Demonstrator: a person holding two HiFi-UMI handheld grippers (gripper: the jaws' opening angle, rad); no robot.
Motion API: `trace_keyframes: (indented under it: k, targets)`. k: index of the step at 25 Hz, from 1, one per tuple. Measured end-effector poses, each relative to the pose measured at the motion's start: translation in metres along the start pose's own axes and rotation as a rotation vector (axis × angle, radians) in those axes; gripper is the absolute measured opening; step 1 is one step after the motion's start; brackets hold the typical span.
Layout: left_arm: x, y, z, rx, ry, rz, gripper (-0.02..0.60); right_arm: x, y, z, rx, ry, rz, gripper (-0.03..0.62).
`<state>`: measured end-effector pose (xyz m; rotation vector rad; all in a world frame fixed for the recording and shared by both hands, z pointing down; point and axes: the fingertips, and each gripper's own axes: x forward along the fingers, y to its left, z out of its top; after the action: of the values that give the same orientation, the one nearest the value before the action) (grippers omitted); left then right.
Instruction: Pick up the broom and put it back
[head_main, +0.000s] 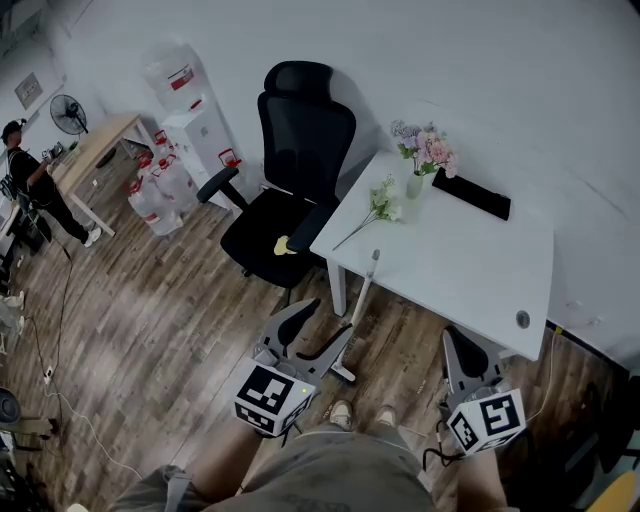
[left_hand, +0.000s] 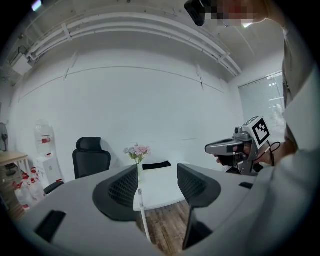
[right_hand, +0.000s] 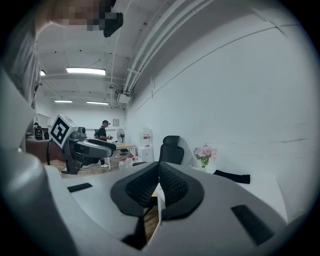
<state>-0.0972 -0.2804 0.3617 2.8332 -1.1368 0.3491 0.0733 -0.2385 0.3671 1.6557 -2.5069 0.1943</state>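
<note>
Floorboards (head_main: 150, 320) of dark wood carry everything here. At the far left a person (head_main: 30, 185) stands by a wooden counter (head_main: 95, 150). Right of that, a water dispenser (head_main: 205, 135) stands against the wall with spare bottles (head_main: 155, 195) on the floor beside it. Next comes a black office chair (head_main: 290, 190), a small yellow object (head_main: 283, 245) lying on its seat. Below the chair in the head view, the left gripper (head_main: 325, 320) hangs above the floor with its jaws wide apart and clamped on nothing. The broom (head_main: 362, 295) stands just right of it. Its white handle leans against the near edge of the white counter (head_main: 460, 270), close to the near left corner, and its foot rests on the floor. In the left gripper view that handle shows in the gap between the jaws. I cannot tell whether either jaw touches it. On the white counter a loose flower sprig (head_main: 378, 208) lies by the left edge. A vase of flowers (head_main: 420, 165) stands near the far left corner, and a black pad (head_main: 470, 193) lies along the far edge. The right gripper (head_main: 460, 350) hovers off the counter's near edge, toward the near right corner, its jaws together and empty.
</note>
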Motion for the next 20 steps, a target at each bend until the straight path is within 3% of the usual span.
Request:
trace_keyframes:
  k: [5,20]
  targets:
    - [0.015,0.005,-0.001,-0.038,0.022,0.011,0.256,0.011,-0.017,0.0,0.011,0.003,0.018,0.034]
    - [0.077,0.012,-0.035,-0.03,0.123,0.003,0.256,0.042,-0.068,-0.014,0.058,0.026,0.029,0.034]
